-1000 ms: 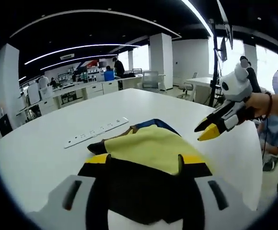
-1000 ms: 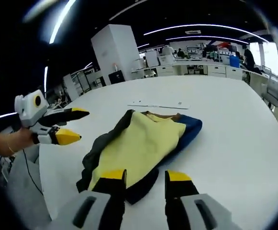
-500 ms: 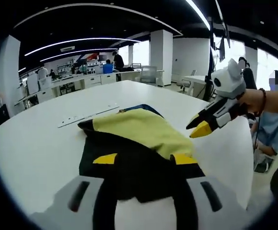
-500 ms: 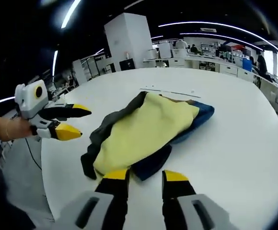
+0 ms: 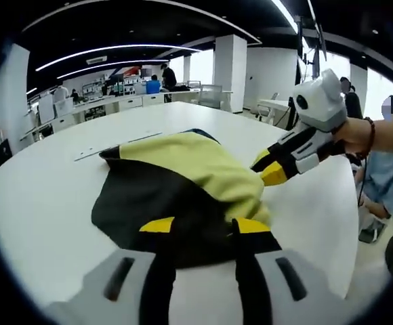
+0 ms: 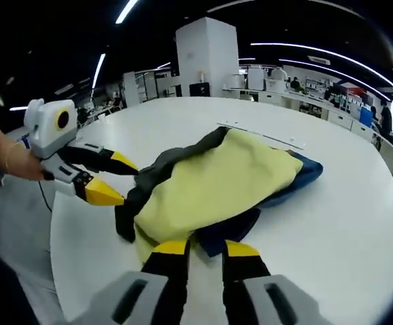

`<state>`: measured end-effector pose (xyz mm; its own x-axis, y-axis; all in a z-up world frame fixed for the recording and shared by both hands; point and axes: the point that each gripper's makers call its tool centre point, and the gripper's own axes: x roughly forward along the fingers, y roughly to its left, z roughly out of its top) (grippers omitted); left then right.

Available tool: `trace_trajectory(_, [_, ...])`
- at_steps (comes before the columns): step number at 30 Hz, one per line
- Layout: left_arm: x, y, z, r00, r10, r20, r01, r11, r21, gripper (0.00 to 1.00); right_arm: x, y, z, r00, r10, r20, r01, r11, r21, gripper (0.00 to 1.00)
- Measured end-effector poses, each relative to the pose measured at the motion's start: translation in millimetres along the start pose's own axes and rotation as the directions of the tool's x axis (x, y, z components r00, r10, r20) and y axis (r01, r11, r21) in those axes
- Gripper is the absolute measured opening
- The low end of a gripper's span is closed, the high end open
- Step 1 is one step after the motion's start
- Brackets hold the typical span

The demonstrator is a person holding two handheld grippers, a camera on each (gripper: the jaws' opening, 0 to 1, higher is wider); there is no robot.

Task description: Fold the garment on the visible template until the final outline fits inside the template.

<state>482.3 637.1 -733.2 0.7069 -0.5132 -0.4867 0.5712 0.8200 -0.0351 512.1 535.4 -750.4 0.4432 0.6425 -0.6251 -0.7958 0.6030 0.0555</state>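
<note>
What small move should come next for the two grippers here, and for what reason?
Probably close both grippers on the near hem. The left gripper and the right gripper stand open at the near edge of the yellow and black garment, which lies as a crumpled, uneven heap on the white table. No clear template outline can be seen, so it first needs spreading.

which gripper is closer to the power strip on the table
Hard to call. The left gripper sits at the black edge of the garment, the right gripper at its yellow edge; the power strip lies beyond the garment, apart from both.
</note>
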Motion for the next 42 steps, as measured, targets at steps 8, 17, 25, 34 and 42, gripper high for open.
trace_trajectory(8, [11, -4.3, -21.8, 0.997, 0.0, -0.082, 0.004, 0.999, 0.051, 0.2, 11, -7, -12.9, 0.997, -0.039, -0.068, 0.03, 0.991, -0.132, 0.06])
trace_trajectory(17, [15, 2.7, -26.4, 0.996, 0.006, -0.086, -0.003, 0.999, 0.038, 0.0, 13, -7, -16.1, 0.997, -0.045, -0.062, 0.037, 0.992, -0.121, 0.0])
trace_trajectory(25, [-6, 20.2, -12.3, 0.999, 0.029, -0.041, -0.03, 0.999, -0.022, 0.0, -9, -18, -0.6, 0.997, -0.075, 0.006, 0.075, 0.996, -0.046, 0.0])
trace_trajectory(34, [-38, 59.3, 18.7, 0.991, 0.129, 0.026, -0.127, 0.989, -0.073, 0.0, -41, -50, 19.0, 0.981, -0.192, 0.033, 0.192, 0.981, -0.003, 0.0])
trace_trajectory(42, [-73, 110.9, 25.0, 0.964, 0.266, 0.029, -0.263, 0.962, -0.071, 0.0, -73, -83, 37.5, 0.961, -0.265, 0.073, 0.261, 0.963, 0.062, 0.0])
